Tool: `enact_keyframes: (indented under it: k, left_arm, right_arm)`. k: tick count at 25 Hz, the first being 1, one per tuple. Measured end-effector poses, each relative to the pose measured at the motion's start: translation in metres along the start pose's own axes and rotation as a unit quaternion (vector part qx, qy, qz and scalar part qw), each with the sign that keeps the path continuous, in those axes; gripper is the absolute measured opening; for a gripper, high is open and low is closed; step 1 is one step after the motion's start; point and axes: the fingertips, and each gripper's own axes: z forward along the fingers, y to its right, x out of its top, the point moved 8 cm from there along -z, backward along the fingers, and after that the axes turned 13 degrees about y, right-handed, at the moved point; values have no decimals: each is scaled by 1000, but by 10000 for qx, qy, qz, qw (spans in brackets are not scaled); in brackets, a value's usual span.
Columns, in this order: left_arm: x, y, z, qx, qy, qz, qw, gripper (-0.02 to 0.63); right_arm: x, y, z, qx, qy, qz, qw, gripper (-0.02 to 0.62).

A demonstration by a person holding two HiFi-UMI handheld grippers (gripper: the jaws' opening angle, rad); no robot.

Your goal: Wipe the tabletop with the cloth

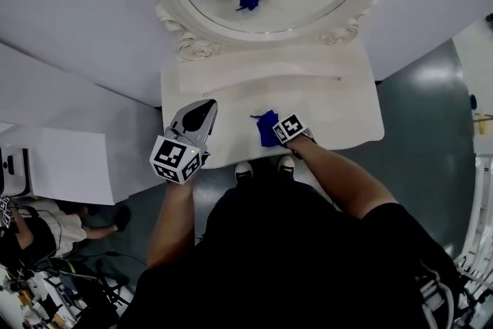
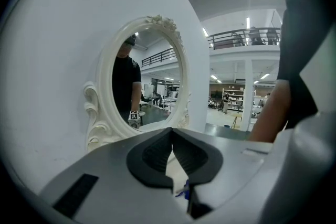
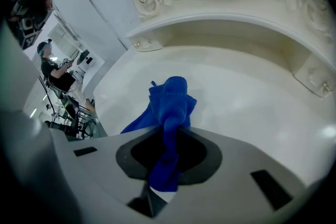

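A blue cloth (image 1: 266,128) hangs bunched between the jaws of my right gripper (image 1: 271,129), which is shut on it just above the white tabletop (image 1: 339,108) near its front middle. In the right gripper view the cloth (image 3: 169,107) droops forward over the tabletop (image 3: 252,107). My left gripper (image 1: 199,113) hovers at the table's front left corner, jaws pressed together with nothing between them. In the left gripper view my left gripper (image 2: 171,136) points at the oval mirror (image 2: 144,84), and a sliver of blue cloth (image 2: 185,190) shows below it.
An ornate white oval mirror (image 1: 196,19) stands at the back of the table, with a low raised shelf (image 1: 269,62) beneath it. A white wall panel (image 1: 69,158) lies left of the table. Grey floor (image 1: 431,104) lies to the right. A seated person (image 1: 58,231) is at lower left.
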Motion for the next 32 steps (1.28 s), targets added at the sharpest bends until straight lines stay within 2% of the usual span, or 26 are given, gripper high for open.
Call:
enact_keyframes:
  k: [6,19,26,32]
  left_arm:
    - [-6,25,42,-314,-35,-40,9995,9]
    - [-15,62,99,-595,-103,-76,9981,9]
    - [-16,75,117,-702,-118,-19,9975,9]
    - [-17,81,123,-754,-136,5,9971,9]
  right_arm:
    - [-24,58,-37,-359,61,171,9992,58]
    - [-74,174,-113,-1055,120,759,9914,58]
    - [-107,229,-154,-1582,207,1282,9788,58]
    - [-135,258,-183,-1926,320,1691,9661,58]
